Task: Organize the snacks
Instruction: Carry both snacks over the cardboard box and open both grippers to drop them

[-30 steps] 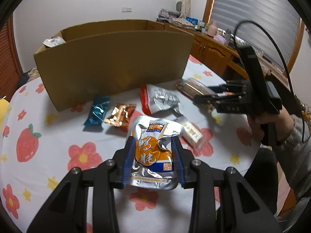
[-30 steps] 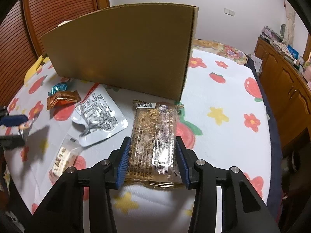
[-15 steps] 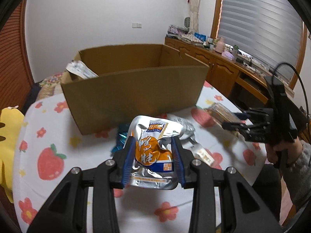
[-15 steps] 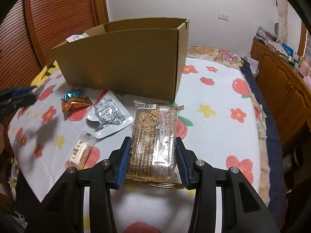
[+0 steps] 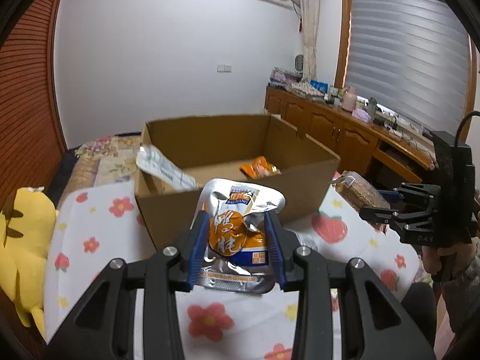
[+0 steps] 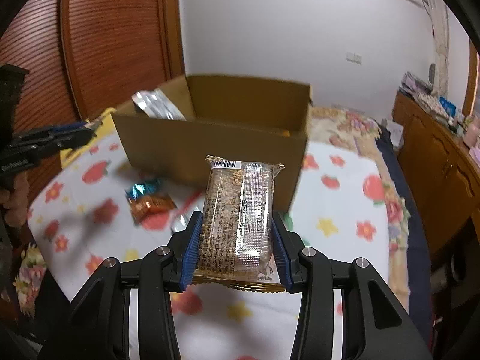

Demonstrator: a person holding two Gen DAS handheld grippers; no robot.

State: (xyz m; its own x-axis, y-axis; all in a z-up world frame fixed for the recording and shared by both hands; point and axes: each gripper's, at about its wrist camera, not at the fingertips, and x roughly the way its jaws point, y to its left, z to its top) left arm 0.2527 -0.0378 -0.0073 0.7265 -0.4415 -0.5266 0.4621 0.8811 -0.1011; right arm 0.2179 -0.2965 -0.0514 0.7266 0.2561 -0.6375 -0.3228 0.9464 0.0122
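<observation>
Left hand-held gripper (image 5: 237, 246) was clamped tight on a silver-and-orange foil snack pouch (image 5: 238, 234), blue pads pressed into both sides, the pouch crumpled at the top and held up above the floral-and-strawberry cloth (image 5: 90, 234). Straight ahead of it sat the open cardboard box (image 5: 234, 180), and over its near wall you could see an orange snack packet (image 5: 259, 166) lying on the box floor and a silver foil packet (image 5: 163, 169) leaning against the left wall, poking above the rim.

Over on the other side, the right hand-held gripper (image 6: 237, 252) was pinching a clear-wrapped grain bar pack (image 6: 240, 216), barcode end up, gold crimped edge at the bottom between the pads. That pack hung in the air in front of the box's near right corner. From the left camera, the same right gripper showed at the frame's right edge with the grain pack pointing toward the box.

Down on the cloth, left of the grain pack, lay a teal candy wrapper (image 6: 142, 187) and an orange-brown candy wrapper (image 6: 151, 205), touching each other, both blurred. A yellow plush toy (image 5: 21, 249) sat at the far left edge.
</observation>
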